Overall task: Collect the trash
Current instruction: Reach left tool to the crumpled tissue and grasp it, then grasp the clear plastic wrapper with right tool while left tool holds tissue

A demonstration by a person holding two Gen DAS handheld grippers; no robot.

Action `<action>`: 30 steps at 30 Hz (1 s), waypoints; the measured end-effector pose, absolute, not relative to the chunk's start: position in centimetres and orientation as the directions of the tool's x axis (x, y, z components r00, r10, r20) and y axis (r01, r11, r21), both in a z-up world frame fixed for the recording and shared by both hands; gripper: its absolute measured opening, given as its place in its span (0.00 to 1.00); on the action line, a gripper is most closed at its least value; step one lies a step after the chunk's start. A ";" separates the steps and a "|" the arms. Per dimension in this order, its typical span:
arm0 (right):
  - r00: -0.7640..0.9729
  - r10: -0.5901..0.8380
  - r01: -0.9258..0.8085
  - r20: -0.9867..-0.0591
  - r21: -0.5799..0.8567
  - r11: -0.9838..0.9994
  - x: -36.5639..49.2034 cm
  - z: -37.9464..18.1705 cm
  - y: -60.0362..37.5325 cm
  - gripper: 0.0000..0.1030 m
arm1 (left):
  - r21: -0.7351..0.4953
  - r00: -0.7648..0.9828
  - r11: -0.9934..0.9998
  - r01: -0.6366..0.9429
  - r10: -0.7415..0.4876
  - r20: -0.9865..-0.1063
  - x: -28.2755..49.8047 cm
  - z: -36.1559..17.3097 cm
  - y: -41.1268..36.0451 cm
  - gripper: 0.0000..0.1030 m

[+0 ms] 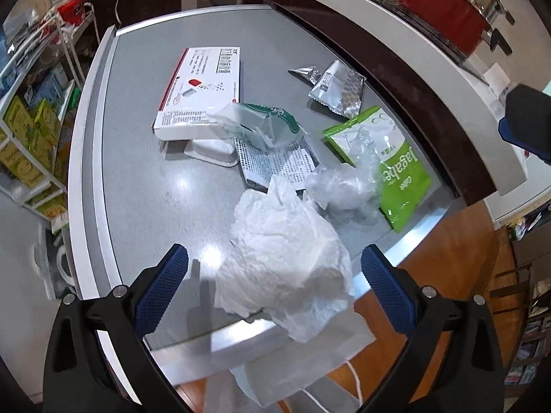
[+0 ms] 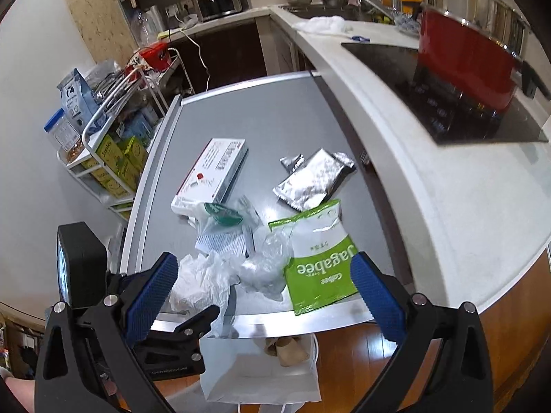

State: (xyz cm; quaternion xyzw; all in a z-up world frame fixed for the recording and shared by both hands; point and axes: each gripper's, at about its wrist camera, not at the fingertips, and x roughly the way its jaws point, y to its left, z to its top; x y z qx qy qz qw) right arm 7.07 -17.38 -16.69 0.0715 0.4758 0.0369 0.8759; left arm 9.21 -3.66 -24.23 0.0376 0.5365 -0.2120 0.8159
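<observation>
A crumpled white tissue lies at the near edge of the grey table, between the spread fingers of my open left gripper, not gripped; it also shows in the right wrist view. Beyond it lie clear plastic wrap, a green Jagabee bag, a silver foil packet, a white medicine box and a green-and-white wrapper. My right gripper is open and empty over the near edge, by the Jagabee bag. A white paper bag stands open below the table edge.
A white counter with a red pot on a black cooktop runs along the right. A wire rack of yellow-green boxes stands to the left. Wooden floor lies below. The left gripper's body sits close to my right gripper.
</observation>
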 end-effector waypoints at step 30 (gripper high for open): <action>0.324 0.096 -0.106 -0.941 0.064 0.992 12.2 -27.0 -13.0 0.63 | -0.098 0.339 0.915 0.392 -0.243 -0.909 11.1 -24.7 1.6 0.83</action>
